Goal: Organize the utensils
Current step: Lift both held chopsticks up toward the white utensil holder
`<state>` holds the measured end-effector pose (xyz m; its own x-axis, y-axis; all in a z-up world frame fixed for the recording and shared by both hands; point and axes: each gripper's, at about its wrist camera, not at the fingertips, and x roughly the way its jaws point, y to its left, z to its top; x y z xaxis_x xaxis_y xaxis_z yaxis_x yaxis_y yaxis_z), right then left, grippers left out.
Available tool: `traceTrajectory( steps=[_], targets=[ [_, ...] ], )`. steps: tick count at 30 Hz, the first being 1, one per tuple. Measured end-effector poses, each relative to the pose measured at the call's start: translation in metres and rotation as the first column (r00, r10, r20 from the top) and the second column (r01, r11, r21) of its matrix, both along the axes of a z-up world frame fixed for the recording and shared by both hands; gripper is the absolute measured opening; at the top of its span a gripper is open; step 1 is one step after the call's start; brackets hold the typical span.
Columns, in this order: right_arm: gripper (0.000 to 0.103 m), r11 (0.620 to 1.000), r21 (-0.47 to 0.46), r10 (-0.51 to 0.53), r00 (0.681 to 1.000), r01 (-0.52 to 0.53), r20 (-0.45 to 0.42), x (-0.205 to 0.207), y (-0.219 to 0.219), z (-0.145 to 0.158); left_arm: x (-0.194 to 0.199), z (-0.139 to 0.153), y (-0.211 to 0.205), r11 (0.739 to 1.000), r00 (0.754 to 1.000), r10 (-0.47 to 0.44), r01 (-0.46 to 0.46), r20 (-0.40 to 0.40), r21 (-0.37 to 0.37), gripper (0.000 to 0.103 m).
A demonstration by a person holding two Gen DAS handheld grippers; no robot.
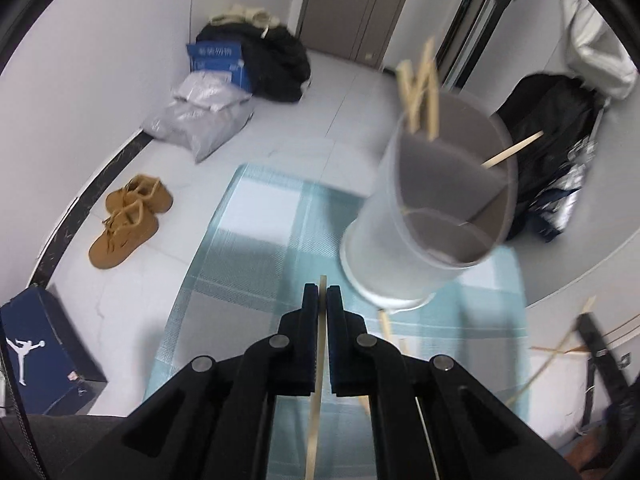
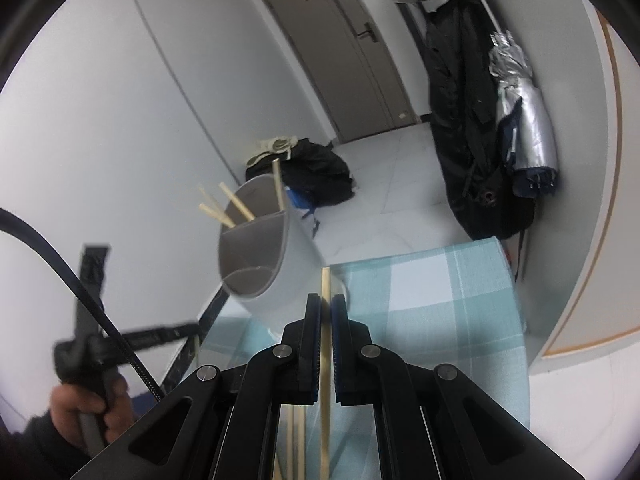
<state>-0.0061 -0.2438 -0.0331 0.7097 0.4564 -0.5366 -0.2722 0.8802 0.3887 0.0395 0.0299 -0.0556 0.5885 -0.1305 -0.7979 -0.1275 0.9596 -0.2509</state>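
A white round utensil holder with a grey divided inside stands on a teal checked cloth; several wooden chopsticks lean in it. My left gripper is shut on a chopstick, a little short of the holder's base. In the right wrist view the holder stands ahead to the left. My right gripper is shut on a chopstick just right of the holder. Loose chopsticks lie on the cloth by the holder's base.
The cloth-covered table ends ahead over a tiled floor. Tan shoes, bags and a blue shoebox lie on the floor. A dark coat and silver umbrella hang at right. More chopsticks lie at far right.
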Motion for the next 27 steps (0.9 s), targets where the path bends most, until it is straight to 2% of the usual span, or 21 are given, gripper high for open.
traceTrajectory(
  steps=[4,8,16,27],
  targets=[
    [0.004,1.0,-0.015,0.004,0.999,-0.003,0.04,-0.015,0.006,0.006,-0.017,0.019,-0.009,1.0,0.996,-0.024,0.024,0.091,0.001,0.001],
    [0.004,0.999,-0.037,-0.005,0.996,0.008,0.084,-0.03,0.011,0.012,-0.027,0.03,-0.013,0.998,0.99,-0.065,0.061,0.122,0.028,0.001],
    [0.004,0.997,-0.073,-0.027,0.987,0.039,0.157,-0.047,0.025,0.027,-0.043,0.044,-0.015,0.995,0.986,-0.083,0.073,0.142,0.073,0.001],
    [0.004,0.995,-0.061,-0.067,0.983,0.078,0.169,-0.06,0.028,0.026,-0.053,0.062,-0.004,0.994,0.981,-0.101,0.094,0.167,0.05,0.001]
  ],
)
